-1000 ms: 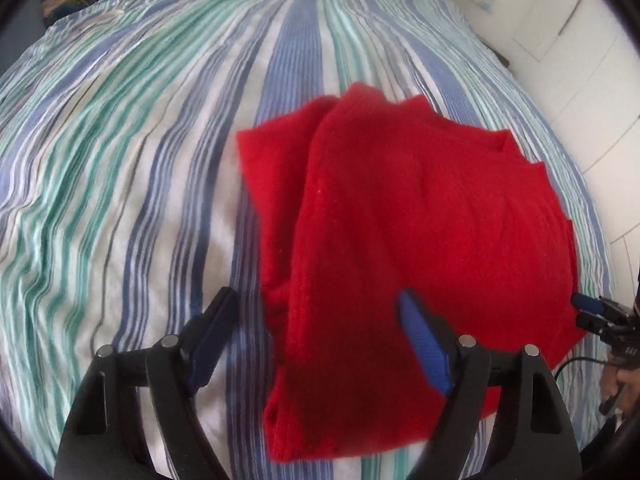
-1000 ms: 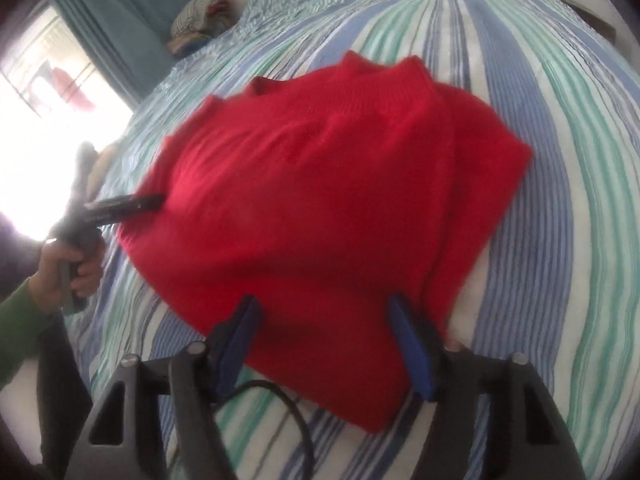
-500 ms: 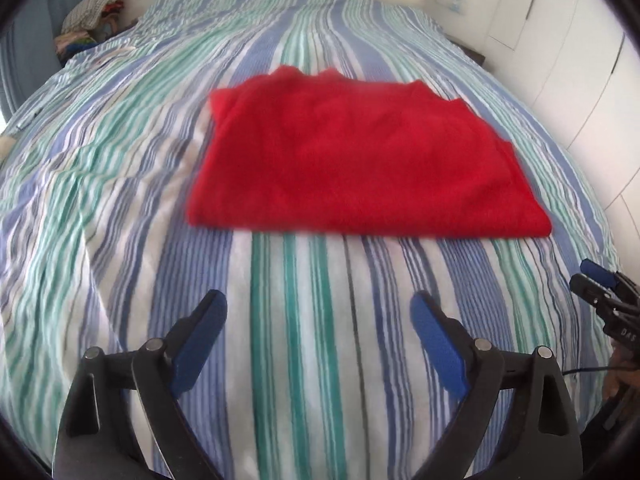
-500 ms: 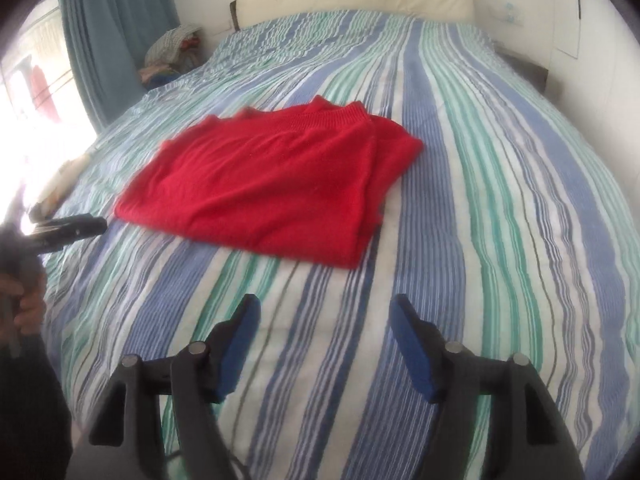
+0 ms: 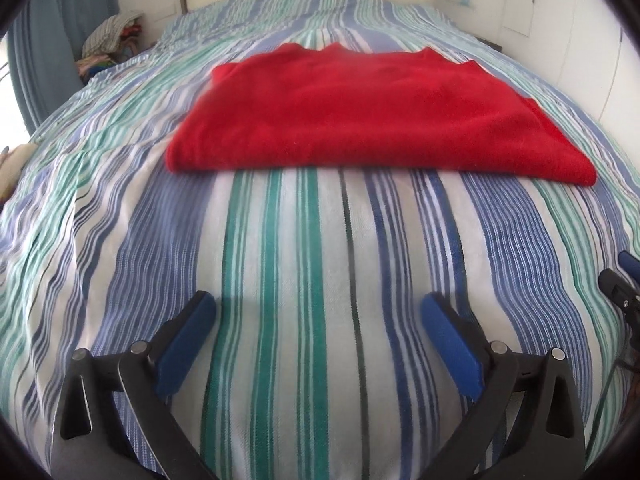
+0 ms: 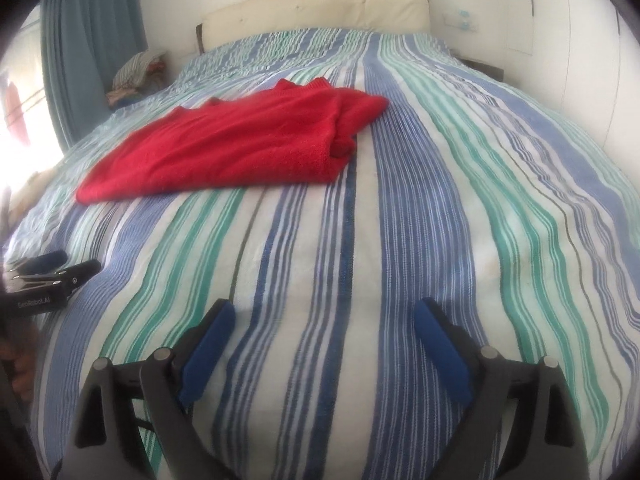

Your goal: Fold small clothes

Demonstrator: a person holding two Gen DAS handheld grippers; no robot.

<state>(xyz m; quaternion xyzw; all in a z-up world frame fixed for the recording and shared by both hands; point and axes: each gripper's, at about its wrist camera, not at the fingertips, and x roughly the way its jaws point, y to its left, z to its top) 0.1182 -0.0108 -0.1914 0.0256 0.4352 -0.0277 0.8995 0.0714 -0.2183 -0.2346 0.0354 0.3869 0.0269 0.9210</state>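
Red sweater (image 5: pixel 372 112) lies folded flat across the middle of the striped bedspread (image 5: pixel 304 264), touched by neither tool. Left gripper (image 5: pixel 316 316) and right gripper (image 6: pixel 324 320) hover well short of it, jaws spread wide and holding nothing.
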